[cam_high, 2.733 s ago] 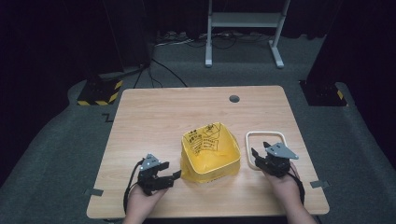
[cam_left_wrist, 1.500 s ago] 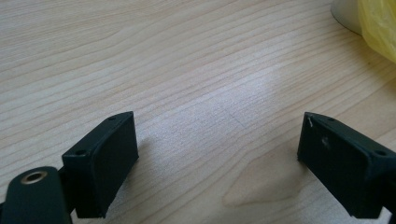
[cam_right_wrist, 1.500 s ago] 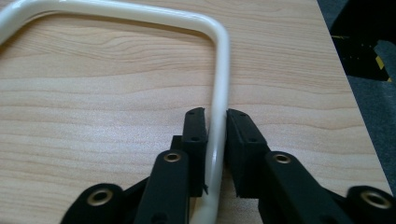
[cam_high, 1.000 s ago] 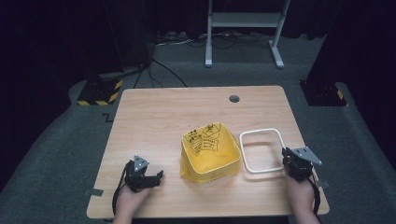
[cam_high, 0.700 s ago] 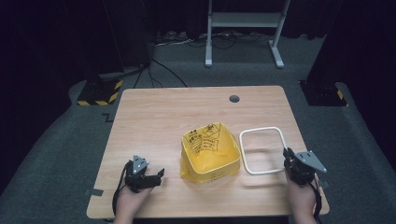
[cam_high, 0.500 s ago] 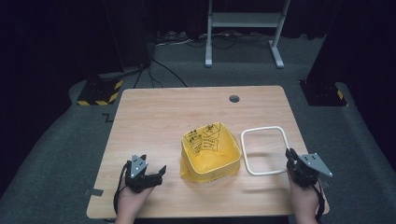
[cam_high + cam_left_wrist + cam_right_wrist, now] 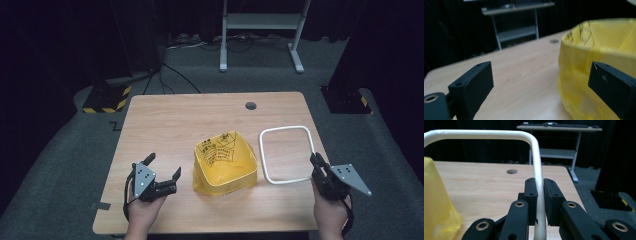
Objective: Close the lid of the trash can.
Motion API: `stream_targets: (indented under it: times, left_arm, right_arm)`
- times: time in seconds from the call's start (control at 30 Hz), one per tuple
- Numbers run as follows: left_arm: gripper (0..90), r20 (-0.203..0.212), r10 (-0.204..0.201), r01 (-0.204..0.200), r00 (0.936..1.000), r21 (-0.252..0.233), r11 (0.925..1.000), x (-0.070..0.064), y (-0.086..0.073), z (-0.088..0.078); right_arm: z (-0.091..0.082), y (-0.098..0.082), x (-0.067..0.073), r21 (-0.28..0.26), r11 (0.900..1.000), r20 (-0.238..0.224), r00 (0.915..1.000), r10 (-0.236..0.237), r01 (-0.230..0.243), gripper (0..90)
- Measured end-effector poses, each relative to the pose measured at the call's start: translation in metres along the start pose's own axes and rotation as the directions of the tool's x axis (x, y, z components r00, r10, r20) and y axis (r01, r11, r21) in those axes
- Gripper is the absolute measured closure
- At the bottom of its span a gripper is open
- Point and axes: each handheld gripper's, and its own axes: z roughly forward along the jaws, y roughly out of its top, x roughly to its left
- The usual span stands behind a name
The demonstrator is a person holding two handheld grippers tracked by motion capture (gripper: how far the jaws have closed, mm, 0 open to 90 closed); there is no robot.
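A yellow bag, held open as a square tub, stands on the wooden table at front centre. To its left my left gripper is open. Its jaws have just been opening, with nothing between them. In the left gripper view, the bag stands just beyond the left gripper. A white rounded-square frame is right of the bag. My right gripper is shut on its right near corner. The right gripper view shows my right gripper pinching the frame's tube, with the bag at left.
A round cable hole sits near the table's far edge. A metal stand is on the floor behind. A black-and-yellow striped block lies left of the table and a dark box right. Tape marks the front left corner.
Both hands have risen a little. The left gripper's jaws stand wider apart. The right gripper, still holding the frame, has shifted right and lifted the frame off the table.
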Motion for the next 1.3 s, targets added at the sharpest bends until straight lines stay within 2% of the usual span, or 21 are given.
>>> stream_targets:
  times: [0.03,0.07,0.1,0.13,0.17,0.27,0.33,0.37,0.57,0.6,0.67,0.83,0.87,1.03,1.13,1.2,1.3]
  left_arm:
    - [4.4,0.011,0.001,-0.001,0.9999,-0.029,0.9996,-0.005,0.009,-0.001]
    - [4.4,0.011,0.001,-0.001,0.9999,-0.029,0.9996,-0.005,0.009,-0.001]
    - [4.4,0.020,0.022,-0.021,0.9995,-0.047,0.9987,-0.009,0.016,-0.002]
    - [4.4,0.020,0.022,-0.021,0.9995,-0.047,0.9987,-0.009,0.016,-0.002]
    - [4.4,0.029,0.035,-0.033,0.9989,-0.068,0.9971,-0.013,0.021,-0.004]
    - [4.2,0.045,0.035,-0.030,0.9984,-0.091,0.9954,-0.019,0.024,-0.004]
    - [4.1,0.050,0.040,-0.035,0.9979,-0.094,0.9950,-0.021,0.025,-0.004]
    - [3.8,0.054,0.047,-0.042,0.9974,-0.098,0.9943,-0.023,0.025,-0.004]
    - [3.8,0.067,0.038,-0.030,0.9970,-0.112,0.9932,-0.033,0.026,-0.004]
    - [3.8,0.067,0.038,-0.030,0.9970,-0.112,0.9932,-0.033,0.026,-0.004]
    - [3.8,0.074,0.030,-0.021,0.9968,-0.123,0.9921,-0.036,0.027,-0.003]
    - [3.8,0.085,0.042,-0.030,0.9955,-0.134,0.9905,-0.041,0.029,-0.003]
    - [3.8,0.085,0.053,-0.041,0.9950,-0.133,0.9903,-0.041,0.030,-0.003]
    - [3.9,0.083,0.055,-0.041,0.9951,-0.160,0.9863,-0.044,0.036,-0.004]
    - [4.2,0.088,0.045,-0.030,0.9951,-0.164,0.9860,-0.046,0.038,-0.002]
    - [4.2,0.096,0.063,-0.046,0.9934,-0.169,0.9845,-0.052,0.041,0.002]
    - [4.2,0.100,0.075,-0.057,0.9921,-0.168,0.9842,-0.055,0.040,0.003]
  right_arm:
    - [-0.002,0.006,0.004,-0.013,1.000,-0.013,0.9999,0.001,-0.001,81.6]
    - [-0.002,0.009,0.006,-0.017,1.000,-0.016,0.9999,0.002,-0.002,81.6]
    - [-0.003,0.012,0.009,-0.026,1.000,-0.022,0.9998,-0.003,0.002,81.6]
    - [-0.004,0.014,0.011,-0.029,1.000,-0.027,0.9996,-0.002,0.001,81.6]
    - [-0.004,0.016,0.014,-0.035,0.999,-0.034,0.9994,0.002,-0.003,81.6]
    - [-0.005,0.021,0.025,-0.046,0.999,-0.051,0.9987,0.001,-0.004,81.6]
    - [-0.005,0.022,0.029,-0.048,0.999,-0.058,0.9983,0.002,-0.004,81.6]
    - [-0.003,0.025,0.039,-0.047,0.999,-0.076,0.9971,0.002,-0.006,81.6]
    - [-0.001,0.029,0.067,-0.049,0.999,-0.131,0.9914,-0.009,0.003,81.6]
    - [-0.001,0.029,0.067,-0.049,0.999,-0.131,0.9914,-0.009,0.003,81.6]
    - [0.001,0.029,0.081,-0.044,0.999,-0.155,0.9878,-0.018,0.012,81.6]
    - [0.005,0.032,0.101,-0.041,0.999,-0.187,0.9818,-0.032,0.025,81.6]
    - [0.005,0.032,0.105,-0.041,0.999,-0.194,0.9804,-0.036,0.028,81.6]
    - [0.012,0.036,0.120,-0.037,0.998,-0.218,0.9745,-0.052,0.045,81.6]
    - [0.016,0.037,0.128,-0.033,0.998,-0.228,0.9715,-0.065,0.059,81.6]
    - [0.019,0.037,0.133,-0.026,0.998,-0.236,0.9694,-0.069,0.064,81.6]
    - [0.024,0.038,0.138,-0.015,0.997,-0.241,0.9674,-0.077,0.076,81.6]
